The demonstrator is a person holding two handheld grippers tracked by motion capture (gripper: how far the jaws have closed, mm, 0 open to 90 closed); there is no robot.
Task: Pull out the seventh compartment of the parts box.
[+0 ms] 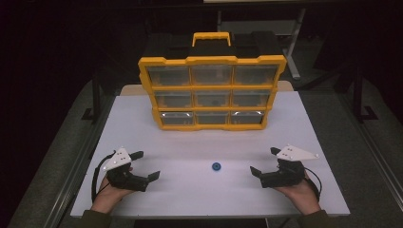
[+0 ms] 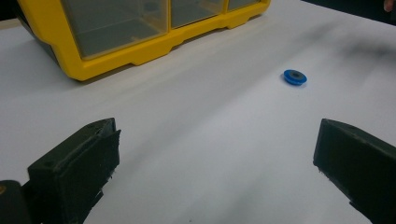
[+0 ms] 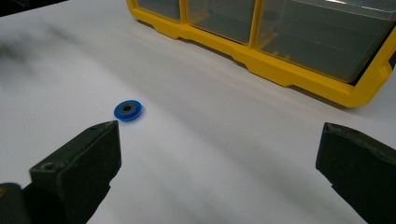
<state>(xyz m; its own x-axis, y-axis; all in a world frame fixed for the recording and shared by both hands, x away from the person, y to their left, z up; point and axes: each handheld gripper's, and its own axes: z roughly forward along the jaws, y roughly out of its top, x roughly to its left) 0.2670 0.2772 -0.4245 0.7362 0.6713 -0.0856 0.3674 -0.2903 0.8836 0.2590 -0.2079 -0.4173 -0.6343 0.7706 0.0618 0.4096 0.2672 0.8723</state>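
Note:
A small blue disc point(image 1: 216, 166) with a dark centre lies flat on the white table point(image 1: 199, 142), between the two grippers. It appears in the left gripper view point(image 2: 295, 77) ahead and to the right, and in the right gripper view point(image 3: 128, 110) just beyond the left jaw. My left gripper point(image 1: 146, 165) rests near the front left, open, nothing between its jaws point(image 2: 215, 154). My right gripper point(image 1: 265, 161) rests near the front right, open and empty too point(image 3: 217, 154). A yellow organiser case point(image 1: 212, 92) with clear drawers stands upright at the middle back.
The case's yellow base point(image 2: 140, 53) lies ahead of the left gripper and its drawers point(image 3: 322, 42) ahead of the right one. Bare white tabletop spreads between case and grippers. Dark floor and a stand's legs point(image 1: 292, 66) lie beyond the table's edges.

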